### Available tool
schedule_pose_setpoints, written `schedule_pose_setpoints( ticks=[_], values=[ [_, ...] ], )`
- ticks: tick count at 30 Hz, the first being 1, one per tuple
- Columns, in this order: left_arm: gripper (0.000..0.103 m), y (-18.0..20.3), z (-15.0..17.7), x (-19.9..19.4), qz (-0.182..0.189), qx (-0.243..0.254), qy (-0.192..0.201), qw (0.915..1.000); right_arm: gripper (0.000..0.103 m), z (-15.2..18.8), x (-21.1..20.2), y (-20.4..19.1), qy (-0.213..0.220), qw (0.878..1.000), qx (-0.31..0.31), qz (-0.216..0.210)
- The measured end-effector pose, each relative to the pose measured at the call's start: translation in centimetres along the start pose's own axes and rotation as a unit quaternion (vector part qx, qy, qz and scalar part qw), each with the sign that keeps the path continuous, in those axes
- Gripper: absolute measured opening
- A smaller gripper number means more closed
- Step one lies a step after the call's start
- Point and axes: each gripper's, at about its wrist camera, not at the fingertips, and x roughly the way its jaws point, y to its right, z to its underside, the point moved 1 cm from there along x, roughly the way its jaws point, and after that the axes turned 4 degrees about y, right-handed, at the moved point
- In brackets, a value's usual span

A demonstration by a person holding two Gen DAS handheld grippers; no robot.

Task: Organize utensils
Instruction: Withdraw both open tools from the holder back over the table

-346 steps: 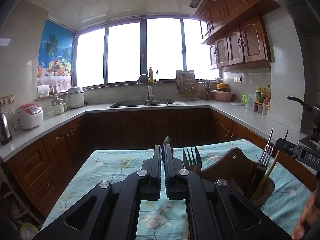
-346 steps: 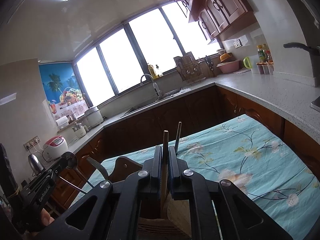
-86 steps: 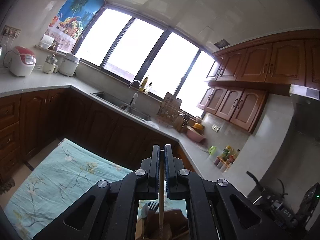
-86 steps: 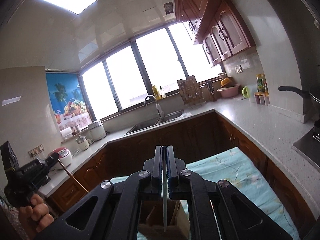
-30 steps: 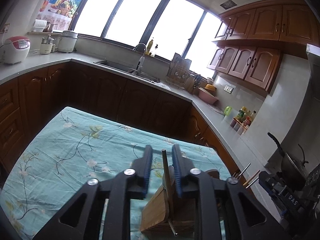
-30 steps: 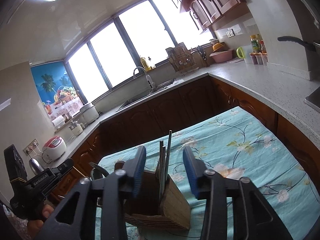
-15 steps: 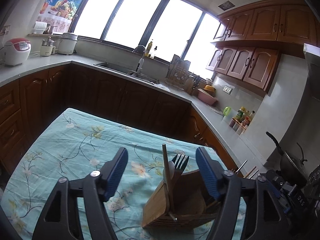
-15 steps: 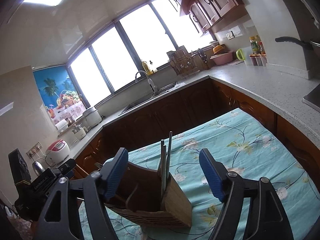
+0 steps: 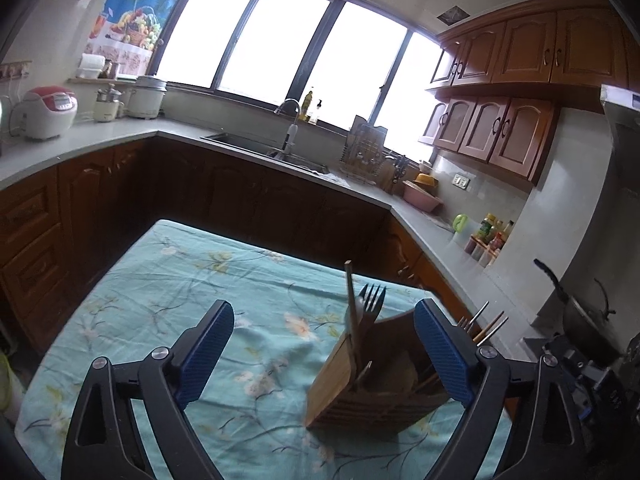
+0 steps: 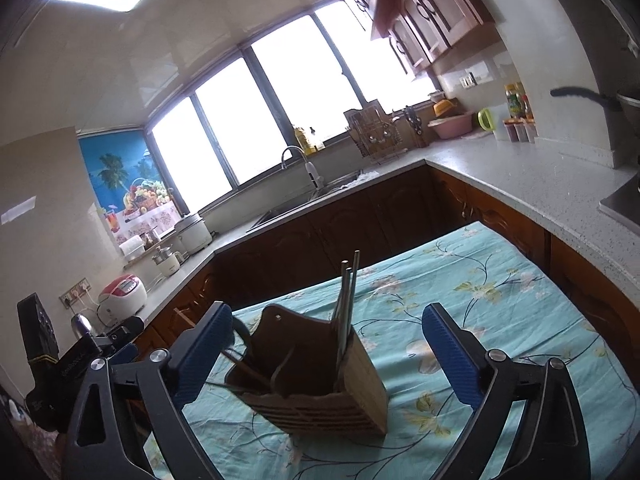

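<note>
A wooden utensil holder (image 9: 372,384) stands on the teal floral tablecloth (image 9: 180,288). In the left wrist view a wooden chopstick (image 9: 351,300) and a dark fork (image 9: 372,300) stick up from its near compartment, and metal utensils (image 9: 478,322) from the far one. In the right wrist view the holder (image 10: 320,384) holds metal chopsticks (image 10: 347,304). My left gripper (image 9: 324,354) is wide open and empty above the cloth, left of the holder. My right gripper (image 10: 328,356) is wide open and empty around the holder, not touching it.
The table is ringed by dark wood cabinets and a grey counter (image 9: 120,132) with a sink (image 9: 272,148), rice cookers (image 9: 48,112), a dish rack (image 9: 364,152) and bottles (image 9: 488,236). A pan (image 9: 580,312) sits at the right. The other gripper (image 10: 68,356) shows at the left.
Both grippers opened, letting go of their chopsticks into the holder, and have pulled back and up. The jaws are wider now than half a second ago.
</note>
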Motion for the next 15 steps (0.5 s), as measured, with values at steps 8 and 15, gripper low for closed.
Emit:
schedule_pose_setpoints(
  ticks=[8, 15],
  values=[
    [0.094, 0.6, 1.9, -4.3, -0.001, 0.026, -0.017, 0.9995, 0.100, 1.3, -3.3, -0.8, 0.017, 1.000, -0.019, 0.002],
    [0.099, 0.0, 3.6, -9.4, 0.001, 0.043, -0.018, 0.9989, 0.100, 3.4, -6.7, -2.6, 0.017, 0.999, -0.051, -0.002]
  ],
)
